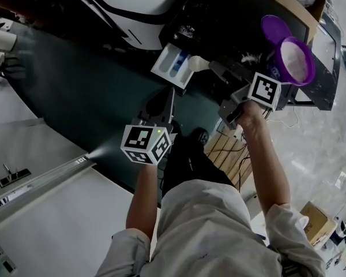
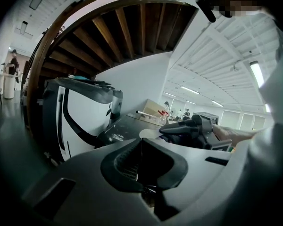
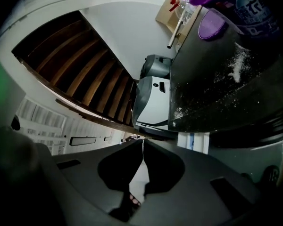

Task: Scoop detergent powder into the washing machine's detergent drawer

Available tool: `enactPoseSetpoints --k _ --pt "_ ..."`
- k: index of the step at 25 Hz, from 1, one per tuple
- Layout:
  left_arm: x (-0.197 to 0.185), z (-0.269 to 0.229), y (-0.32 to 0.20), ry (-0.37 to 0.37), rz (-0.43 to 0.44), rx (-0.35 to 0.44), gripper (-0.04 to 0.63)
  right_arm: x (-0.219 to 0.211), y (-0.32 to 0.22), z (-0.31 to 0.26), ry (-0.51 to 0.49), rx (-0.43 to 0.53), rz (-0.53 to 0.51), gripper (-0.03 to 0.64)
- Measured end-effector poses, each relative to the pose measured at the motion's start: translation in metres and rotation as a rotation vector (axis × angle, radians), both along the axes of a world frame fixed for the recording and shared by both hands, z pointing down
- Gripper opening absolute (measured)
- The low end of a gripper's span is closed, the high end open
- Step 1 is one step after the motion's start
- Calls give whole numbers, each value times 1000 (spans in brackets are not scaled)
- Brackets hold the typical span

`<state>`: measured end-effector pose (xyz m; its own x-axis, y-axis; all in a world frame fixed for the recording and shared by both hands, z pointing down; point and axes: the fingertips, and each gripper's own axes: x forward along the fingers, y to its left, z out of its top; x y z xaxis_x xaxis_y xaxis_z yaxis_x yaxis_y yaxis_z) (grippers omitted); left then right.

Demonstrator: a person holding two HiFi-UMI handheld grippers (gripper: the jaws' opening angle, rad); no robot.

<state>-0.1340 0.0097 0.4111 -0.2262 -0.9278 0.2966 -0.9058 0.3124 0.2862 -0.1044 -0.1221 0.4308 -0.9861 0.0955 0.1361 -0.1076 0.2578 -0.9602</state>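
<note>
- Left hand-held gripper [image 2: 141, 142]: jaws pressed together, nothing in them, near the pulled-out drawer [image 1: 173, 67].
- Right hand-held gripper [image 3: 142, 145]: tips together too. There's a white sliver behind them, maybe a scoop, hard to tell.
- Open powder tub [image 1: 297, 59] sits on the washer [image 1: 230, 22].

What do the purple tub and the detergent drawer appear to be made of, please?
The purple tub looks like glossy moulded plastic, judging by its thin, evenly coloured rim. The detergent drawer seems to be smooth white-and-blue plastic, though it is small in this view.

Wooden staircase [image 2: 132, 27] above; pale floor [image 1: 311, 137].
</note>
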Motion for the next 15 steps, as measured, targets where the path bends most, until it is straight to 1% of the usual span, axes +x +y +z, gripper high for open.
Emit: enactPoseSetpoints --k 9,15 --pt "-19 29 -2 28 -13 -17 20 -11 13 33 22 32 -4 9" --pt "-28 55 -4 53 -5 -31 20 -16 17 55 33 107 -10 9"
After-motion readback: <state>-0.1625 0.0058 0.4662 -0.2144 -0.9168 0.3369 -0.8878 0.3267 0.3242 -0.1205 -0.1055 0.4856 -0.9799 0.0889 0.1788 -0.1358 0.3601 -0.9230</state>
